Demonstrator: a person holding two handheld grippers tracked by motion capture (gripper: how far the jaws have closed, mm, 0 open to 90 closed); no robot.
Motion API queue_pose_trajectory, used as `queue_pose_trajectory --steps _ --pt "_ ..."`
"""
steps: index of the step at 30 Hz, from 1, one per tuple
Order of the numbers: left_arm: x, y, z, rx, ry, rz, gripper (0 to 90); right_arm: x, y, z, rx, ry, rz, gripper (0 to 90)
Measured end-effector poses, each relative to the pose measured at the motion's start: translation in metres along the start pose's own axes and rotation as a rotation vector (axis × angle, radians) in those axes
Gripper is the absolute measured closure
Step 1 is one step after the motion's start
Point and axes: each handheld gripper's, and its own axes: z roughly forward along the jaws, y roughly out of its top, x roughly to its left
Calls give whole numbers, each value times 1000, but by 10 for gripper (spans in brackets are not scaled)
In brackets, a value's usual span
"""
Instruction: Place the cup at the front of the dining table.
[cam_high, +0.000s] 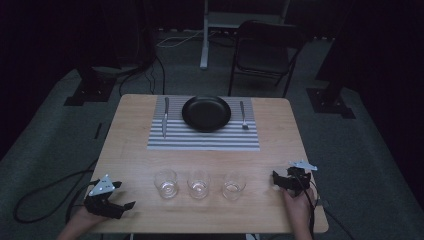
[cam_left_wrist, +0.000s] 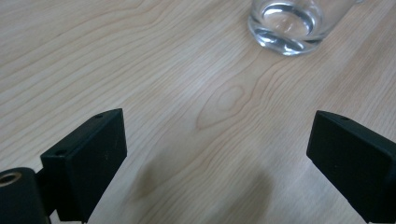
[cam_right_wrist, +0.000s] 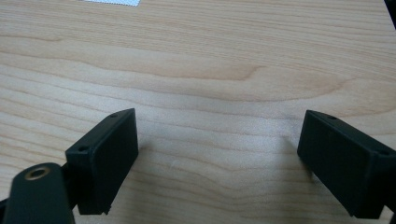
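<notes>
The table (cam_high: 135, 165) was pale wood with a flowing grain, square-cornered and smooth. Three short, round glasses of clear glass stood in a row near its front edge: a left glass (cam_high: 166, 183), a middle glass (cam_high: 198, 184) and a right glass (cam_high: 233, 185), each with a thick, shiny base. Toward the far edge lay a grey-and-white striped placemat (cam_high: 203, 140) bearing a round black plate (cam_high: 206, 113), with a slim metal knife (cam_high: 166, 116) on one side and a metal fork (cam_high: 243, 115) on the other. The left gripper (cam_high: 121, 196), matte black and blocky, rested by the front left corner with its jaws spread wide and nothing between them; the left glass stood near it, ahead and apart. The right gripper (cam_high: 281, 179) sat near the front right corner, jaws likewise parted and empty over bare wood, the right glass just beside it.
</notes>
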Motion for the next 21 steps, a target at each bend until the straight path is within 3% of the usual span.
queue_pose_trajectory --steps 12,21 --pt "-13 16 15 -22 -31 37 54 0 0 0 0 0 0 118" --pt "-24 27 32 -8 -69 74 54 0 0 0 0 0 0 118"
